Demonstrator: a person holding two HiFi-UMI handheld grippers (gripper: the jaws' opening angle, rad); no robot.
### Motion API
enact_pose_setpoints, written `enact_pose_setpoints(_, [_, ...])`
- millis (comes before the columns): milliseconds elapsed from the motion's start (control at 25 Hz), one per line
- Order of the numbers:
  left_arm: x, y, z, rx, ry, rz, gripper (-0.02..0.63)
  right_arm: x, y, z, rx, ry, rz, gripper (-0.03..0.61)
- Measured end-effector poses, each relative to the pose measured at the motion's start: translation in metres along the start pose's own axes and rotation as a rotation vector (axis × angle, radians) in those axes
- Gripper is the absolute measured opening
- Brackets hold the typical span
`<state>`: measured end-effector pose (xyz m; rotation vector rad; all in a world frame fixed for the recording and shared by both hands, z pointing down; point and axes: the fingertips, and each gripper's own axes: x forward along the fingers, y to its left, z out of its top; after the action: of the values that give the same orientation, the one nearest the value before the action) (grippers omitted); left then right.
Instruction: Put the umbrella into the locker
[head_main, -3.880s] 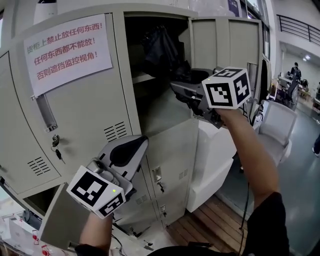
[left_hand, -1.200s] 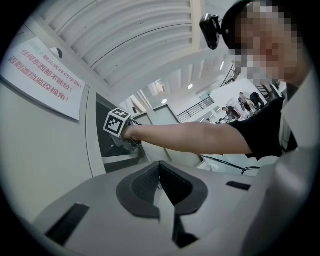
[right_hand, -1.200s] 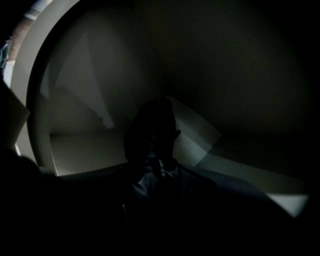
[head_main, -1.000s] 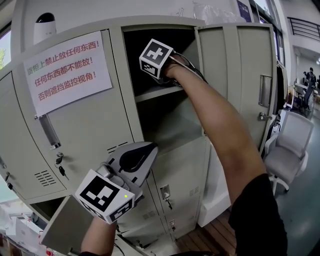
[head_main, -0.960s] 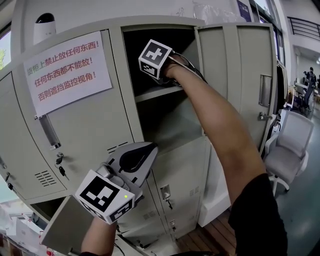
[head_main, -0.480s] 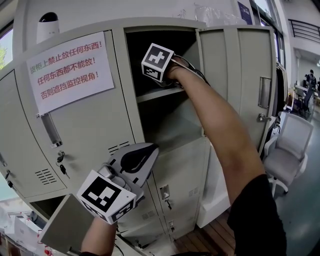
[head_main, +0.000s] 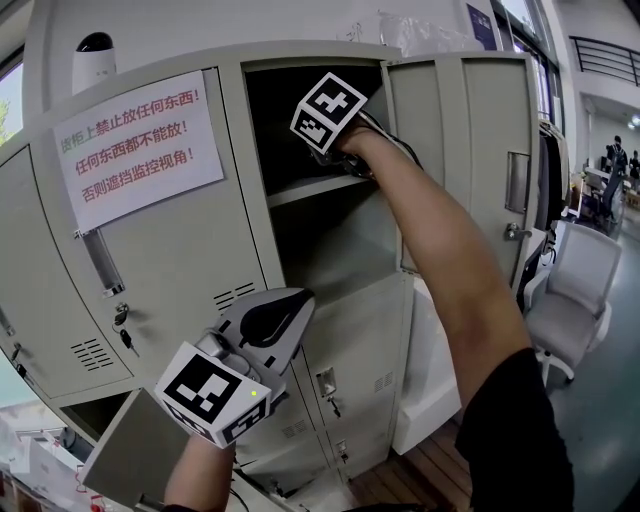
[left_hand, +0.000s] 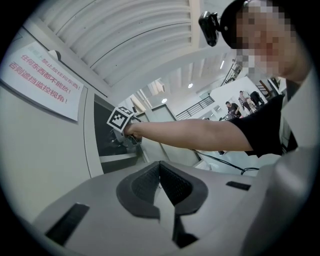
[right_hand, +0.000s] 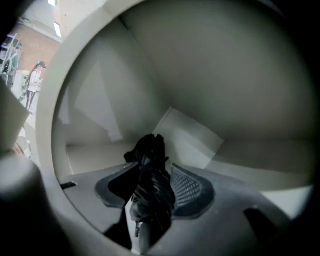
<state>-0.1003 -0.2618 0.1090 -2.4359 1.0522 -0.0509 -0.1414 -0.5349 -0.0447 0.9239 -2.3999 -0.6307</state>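
Black umbrella (right_hand: 150, 192) sits inside the upper locker (head_main: 310, 187) compartment, between the right gripper's (right_hand: 154, 167) closing jaws (right pad not touching it). Step: release, nearly done. Next: withdraw without snagging fabric. Left gripper (head_main: 262, 322) near, jaws together, empty.

On the closed locker door (head_main: 170, 260), a white paper sign (head_main: 138, 135) with three printed lines of Chinese, mostly red: "货柜上禁止放任何东西!", "任何东西都不能放!", "否则遮挡监控视角!". Legible in the head view.

umbrella (right_hand: 150, 192) in locker (head_main: 243, 230) top compartment (head_main: 272, 120); notice (head_main: 135, 135) on door (head_main: 160, 270) left
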Motion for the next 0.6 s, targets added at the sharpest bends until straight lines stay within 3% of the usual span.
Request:
enact_pose_setpoints(200, [0.001, -0.006, 0.001, -0.010, -0.003, -0.012, 0.015, -0.026, -0.005, 0.022, -0.016, -0.095, -0.068, 0.190])
enact_pose_setpoints(600, [-0.001, 0.003, 0.014, -0.048, -0.044, 0.005, 0.015, -0.082, 0.015, 0.051, 0.003, -0.293, -0.099, 0.105])
